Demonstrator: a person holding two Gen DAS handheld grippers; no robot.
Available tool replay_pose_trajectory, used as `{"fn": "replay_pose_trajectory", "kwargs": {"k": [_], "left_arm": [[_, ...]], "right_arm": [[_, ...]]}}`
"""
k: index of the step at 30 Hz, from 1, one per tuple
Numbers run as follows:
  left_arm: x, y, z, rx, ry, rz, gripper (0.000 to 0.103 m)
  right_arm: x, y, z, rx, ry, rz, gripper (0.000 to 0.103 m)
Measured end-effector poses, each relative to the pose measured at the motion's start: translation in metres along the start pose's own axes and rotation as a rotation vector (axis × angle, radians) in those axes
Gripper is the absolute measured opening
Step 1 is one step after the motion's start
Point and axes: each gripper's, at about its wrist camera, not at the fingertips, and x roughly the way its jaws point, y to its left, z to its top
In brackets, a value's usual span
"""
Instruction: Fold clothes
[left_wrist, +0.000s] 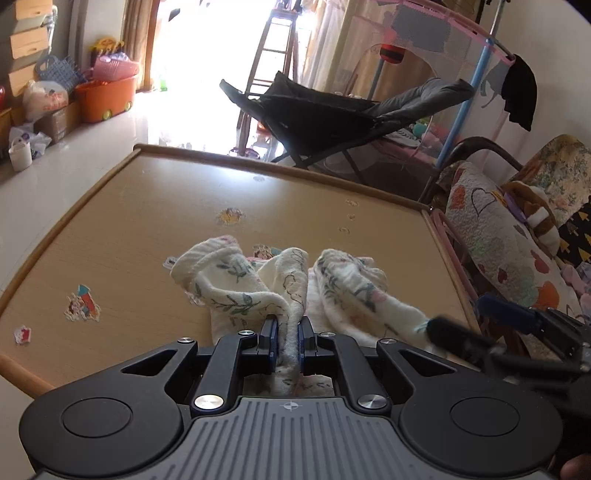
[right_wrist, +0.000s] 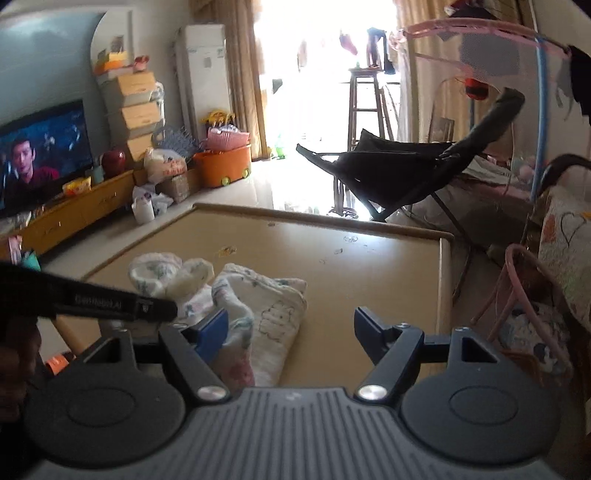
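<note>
Left hand-held gripper (left_wrist: 287, 334) clenched on crumpled floral garment (left_wrist: 236, 291) over surface (left_wrist: 129, 221). Right hand-held gripper (right_wrist: 291, 328) released beside it; best pinch opposite edge, spread flat.

Two close wrist views, both over table (left_wrist: 122, 221) toward balcony.

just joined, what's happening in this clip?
A person is folding clothes with two handheld grippers. The left gripper is shut on a fold of the cream floral-print cotton garment, which lies crumpled on the tan wooden table. The right gripper is open, jaws wide apart, with one blue pad beside the cloth and nothing clamped. No neat fold is visible yet.
</note>
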Motion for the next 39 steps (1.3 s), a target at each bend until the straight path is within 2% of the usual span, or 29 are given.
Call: {"fn": "replay_pose_trajectory", "kwargs": {"k": [4,7,10,11,15,19,22,28,32,35,39], "left_arm": [[0.004,0.000,-0.001,-0.026,0.012,-0.015,0.015],[0.007,0.005,-0.003,-0.081,0.026,-0.058,0.024],[0.009,0.013,-0.005,-0.169,0.027,-0.143,0.050],[0.010,0.015,-0.007,-0.198,0.027,-0.157,0.052],[0.015,0.021,-0.015,-0.307,0.016,-0.195,0.053],[0.020,0.027,-0.023,-0.411,-0.002,-0.216,0.053],[0.024,0.030,-0.029,-0.484,-0.014,-0.233,0.053],[0.037,0.013,-0.021,-0.460,0.009,-0.299,0.053],[0.051,0.012,-0.021,-0.518,0.037,-0.349,0.053],[0.042,0.015,-0.023,-0.556,-0.013,-0.384,0.053],[0.022,0.006,-0.036,-0.456,-0.009,-0.292,0.053]], "right_arm": [[0.006,-0.009,-0.002,0.064,0.031,0.002,0.075],[0.011,-0.016,-0.003,0.112,0.055,0.003,0.075],[0.016,-0.023,-0.004,0.161,0.078,0.004,0.075],[0.017,-0.025,-0.004,0.177,0.086,0.005,0.075],[0.024,-0.034,-0.006,0.240,0.117,0.007,0.075],[0.025,-0.009,-0.008,0.097,0.152,0.002,0.075],[0.022,-0.005,-0.010,0.081,0.148,0.001,0.075],[0.020,-0.006,-0.009,0.096,0.150,-0.011,0.075],[0.019,-0.006,-0.006,0.096,0.150,-0.015,0.075],[0.019,-0.006,-0.004,0.095,0.151,-0.018,0.075],[0.016,-0.009,-0.002,0.124,0.141,-0.018,0.075]]}}
